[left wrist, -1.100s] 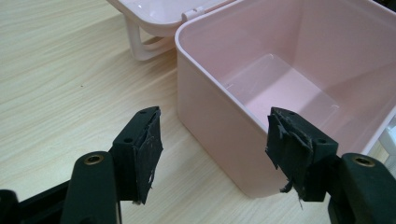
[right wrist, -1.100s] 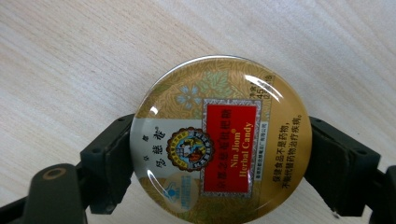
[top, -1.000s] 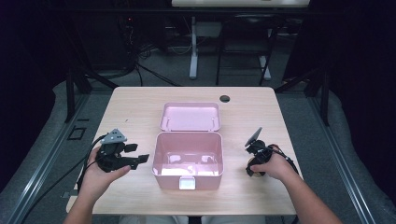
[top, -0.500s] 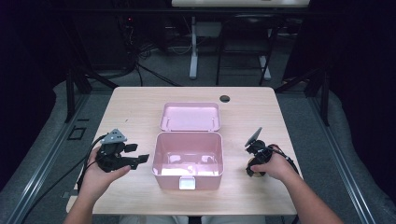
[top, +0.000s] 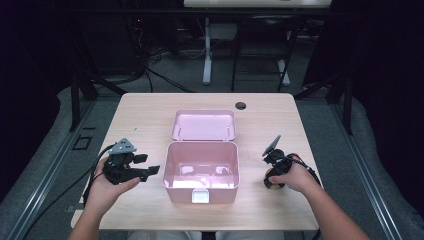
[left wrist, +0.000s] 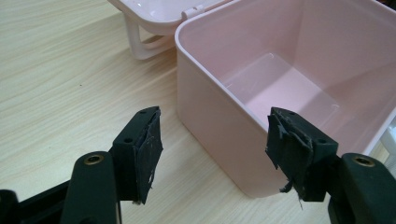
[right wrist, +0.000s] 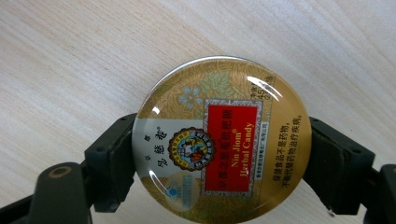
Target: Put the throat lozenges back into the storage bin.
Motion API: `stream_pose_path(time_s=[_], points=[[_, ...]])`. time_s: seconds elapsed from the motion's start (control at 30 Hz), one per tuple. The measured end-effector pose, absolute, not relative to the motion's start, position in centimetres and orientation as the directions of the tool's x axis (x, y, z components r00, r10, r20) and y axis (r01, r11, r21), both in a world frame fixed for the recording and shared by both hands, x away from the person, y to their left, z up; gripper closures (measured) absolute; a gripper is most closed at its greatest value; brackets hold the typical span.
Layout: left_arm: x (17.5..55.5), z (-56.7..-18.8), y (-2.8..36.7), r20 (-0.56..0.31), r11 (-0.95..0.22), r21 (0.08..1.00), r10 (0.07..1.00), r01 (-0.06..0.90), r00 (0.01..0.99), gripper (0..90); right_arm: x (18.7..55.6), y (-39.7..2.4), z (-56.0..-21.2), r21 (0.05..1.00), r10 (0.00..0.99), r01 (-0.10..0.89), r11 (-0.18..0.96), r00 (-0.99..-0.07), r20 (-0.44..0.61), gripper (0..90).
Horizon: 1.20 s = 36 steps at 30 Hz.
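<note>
From the high view, your left gripper (top: 145,167) sits just to the left of the open pink box (top: 201,170), pointing toward its side wall, and your right gripper (top: 274,177) rests on the table (top: 140,115) well to the right of that box. The box's lid (top: 204,125) lies flat behind it.

In the left gripper view, your jaws stand wide apart with nothing between them. The pink box (left wrist: 289,79) is directly ahead, its near corner between and just beyond the fingertips (left wrist: 148,140), and the lid (left wrist: 159,11) lies farther off, ahead to the left.

In the right gripper view, your jaws are clamped on the round candy tin (right wrist: 219,140), one pad against each side of its rim, with bare wood beneath it.
</note>
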State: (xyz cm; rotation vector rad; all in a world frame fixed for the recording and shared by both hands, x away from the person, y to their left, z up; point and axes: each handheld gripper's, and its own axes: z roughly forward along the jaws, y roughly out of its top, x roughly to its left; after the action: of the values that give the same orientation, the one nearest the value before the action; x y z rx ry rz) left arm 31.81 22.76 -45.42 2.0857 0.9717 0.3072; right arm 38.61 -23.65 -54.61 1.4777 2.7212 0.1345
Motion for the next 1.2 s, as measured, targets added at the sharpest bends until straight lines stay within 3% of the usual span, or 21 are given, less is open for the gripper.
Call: stream_pose_path(time_s=[1.2], points=[[31.8,-45.4,22.9,-0.106,-0.384,0.753,0.731,0.534,0.674,35.4,38.2,-22.4,-50.7,0.088,0.788,0.784,0.614,-0.616,-0.005,19.8]])
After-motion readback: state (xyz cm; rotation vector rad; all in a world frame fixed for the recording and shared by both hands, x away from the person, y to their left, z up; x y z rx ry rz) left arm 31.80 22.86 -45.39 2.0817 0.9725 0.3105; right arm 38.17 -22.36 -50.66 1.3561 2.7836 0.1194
